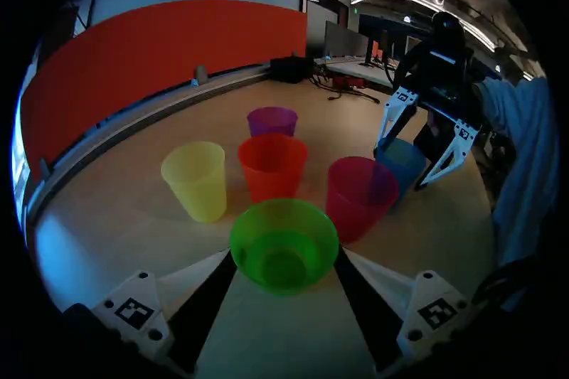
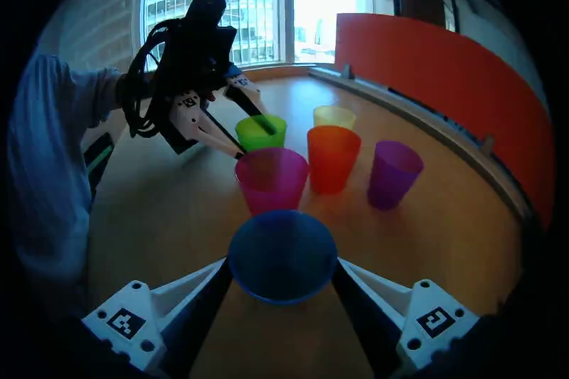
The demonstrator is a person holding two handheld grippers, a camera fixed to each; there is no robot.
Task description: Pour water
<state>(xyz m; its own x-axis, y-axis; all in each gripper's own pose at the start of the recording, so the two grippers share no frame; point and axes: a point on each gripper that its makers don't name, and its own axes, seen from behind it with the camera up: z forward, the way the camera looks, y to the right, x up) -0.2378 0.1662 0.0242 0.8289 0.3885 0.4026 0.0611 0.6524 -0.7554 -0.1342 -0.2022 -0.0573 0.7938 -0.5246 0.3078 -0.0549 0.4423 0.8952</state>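
Observation:
My left gripper [image 1: 284, 257] is shut on a green cup [image 1: 284, 233], which stands upright on the wooden table [image 1: 121, 222]. My right gripper [image 2: 282, 265] is shut on a blue cup [image 2: 282, 251], also upright. Between them stand a pink cup [image 1: 358, 198], an orange cup [image 1: 272, 166], a yellow cup [image 1: 195, 181] and a purple cup [image 1: 272, 121]. In the left gripper view the right gripper [image 1: 400, 167] holds the blue cup [image 1: 402, 158] beside the pink one. In the right gripper view the left gripper [image 2: 254, 139] holds the green cup [image 2: 261, 134]. Whether either cup holds water I cannot tell.
A red partition [image 1: 163, 52] runs along the table's far edge. Black boxes and cables [image 1: 334, 84] lie at the far end. A person's light blue sleeve [image 2: 43, 166] is beside the table, and windows [image 2: 235, 2] lie behind.

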